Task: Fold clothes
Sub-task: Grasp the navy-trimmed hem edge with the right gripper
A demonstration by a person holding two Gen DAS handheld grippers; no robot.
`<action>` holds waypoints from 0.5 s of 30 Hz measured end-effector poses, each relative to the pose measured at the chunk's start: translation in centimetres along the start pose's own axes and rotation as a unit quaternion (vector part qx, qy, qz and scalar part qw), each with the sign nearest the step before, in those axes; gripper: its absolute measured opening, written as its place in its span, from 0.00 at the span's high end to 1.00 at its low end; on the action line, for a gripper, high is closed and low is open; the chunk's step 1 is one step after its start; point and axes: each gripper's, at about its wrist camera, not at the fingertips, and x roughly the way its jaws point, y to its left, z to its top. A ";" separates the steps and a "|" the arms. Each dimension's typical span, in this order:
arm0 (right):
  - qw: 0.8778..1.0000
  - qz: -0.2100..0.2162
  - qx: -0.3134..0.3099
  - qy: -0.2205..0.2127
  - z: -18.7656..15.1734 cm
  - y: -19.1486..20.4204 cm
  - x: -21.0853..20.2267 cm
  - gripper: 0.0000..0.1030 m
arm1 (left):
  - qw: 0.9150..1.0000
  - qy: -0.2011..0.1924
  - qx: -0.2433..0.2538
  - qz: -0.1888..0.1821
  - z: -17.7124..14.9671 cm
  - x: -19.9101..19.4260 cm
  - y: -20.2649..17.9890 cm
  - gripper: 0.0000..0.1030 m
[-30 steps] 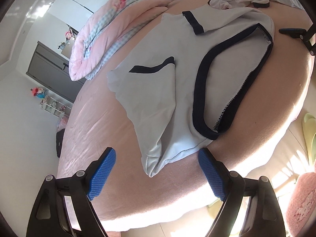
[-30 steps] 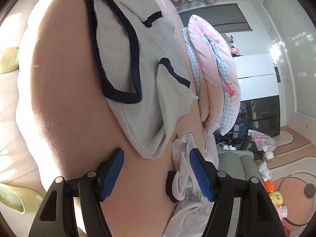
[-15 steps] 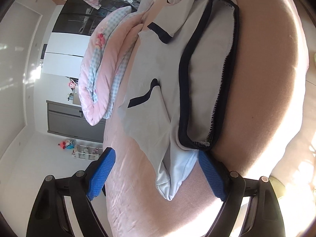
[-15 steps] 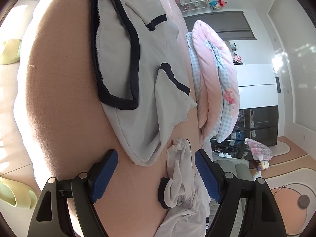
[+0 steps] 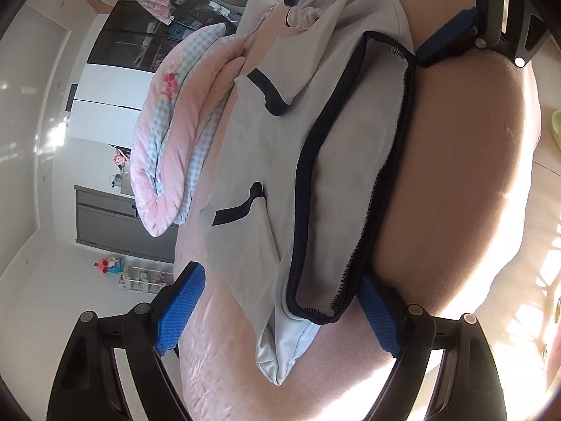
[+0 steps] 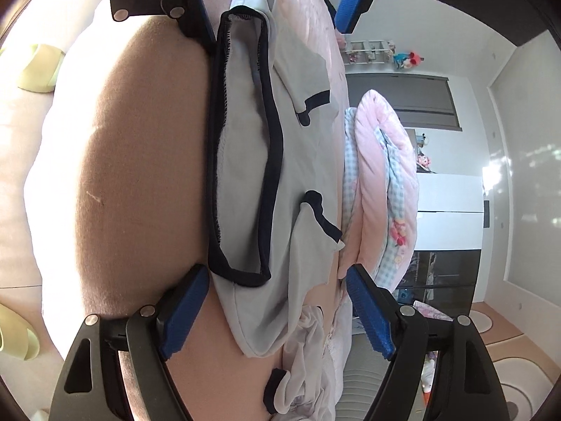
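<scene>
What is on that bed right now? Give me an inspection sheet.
Surface: pink bedsheet, sunlit at its edge.
Job's things: grey garment with dark navy trim, spread flat.
Clutter: crumpled pale garments; rolled pink checked quilt.
Grippers: left claw and right claw both open, one at each end of the garment, pads not pressing.
Cables: nothing seen.
Surroundings: dark cabinet, plush toys.

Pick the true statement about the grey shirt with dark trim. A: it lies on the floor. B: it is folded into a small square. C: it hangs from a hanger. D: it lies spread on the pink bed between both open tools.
D: the grey shirt lies flat on the pink bed, one end between the left tool's open fingers, the other between the right tool's.
</scene>
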 end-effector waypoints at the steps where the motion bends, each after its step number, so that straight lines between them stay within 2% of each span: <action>1: 1.000 0.006 0.012 0.002 -0.1 -0.3 0.2 0.23 | 1.000 0.000 -0.002 0.001 0.0 0.0 0.0 0.16; 6: 0.999 0.025 0.024 0.002 -0.1 -0.7 0.5 0.23 | 1.000 -0.009 0.005 0.009 -0.2 -0.3 -0.4 0.16; 8: 0.998 0.044 0.034 0.006 -0.3 -0.8 0.5 0.27 | 1.000 -0.009 0.010 0.017 -0.2 -0.4 -0.7 0.16; 10: 0.996 0.069 0.046 0.014 -0.3 -0.7 0.5 0.45 | 1.000 -0.012 0.013 0.024 -0.2 -0.5 -1.0 0.16; 11: 0.995 0.079 0.051 0.017 -0.3 -0.5 0.5 0.48 | 0.999 -0.013 0.012 0.028 -0.3 -0.5 -1.1 0.16; 12: 0.995 0.083 0.053 0.018 -0.3 -0.2 0.3 0.56 | 0.999 -0.015 0.011 0.031 -0.4 -0.6 -1.2 0.16; 13: 0.994 0.088 0.055 0.019 -0.3 0.2 0.2 0.70 | 0.999 -0.016 0.009 0.035 -0.4 -0.7 -1.2 0.16; 14: 0.994 0.089 0.056 0.019 -0.3 0.7 0.0 0.77 | 0.999 -0.018 0.009 0.038 -0.5 -0.7 -1.3 0.16; 15: 0.995 0.084 0.056 0.017 -0.3 1.4 -0.2 0.89 | 0.999 -0.020 0.010 0.041 -0.5 -0.8 -1.4 0.16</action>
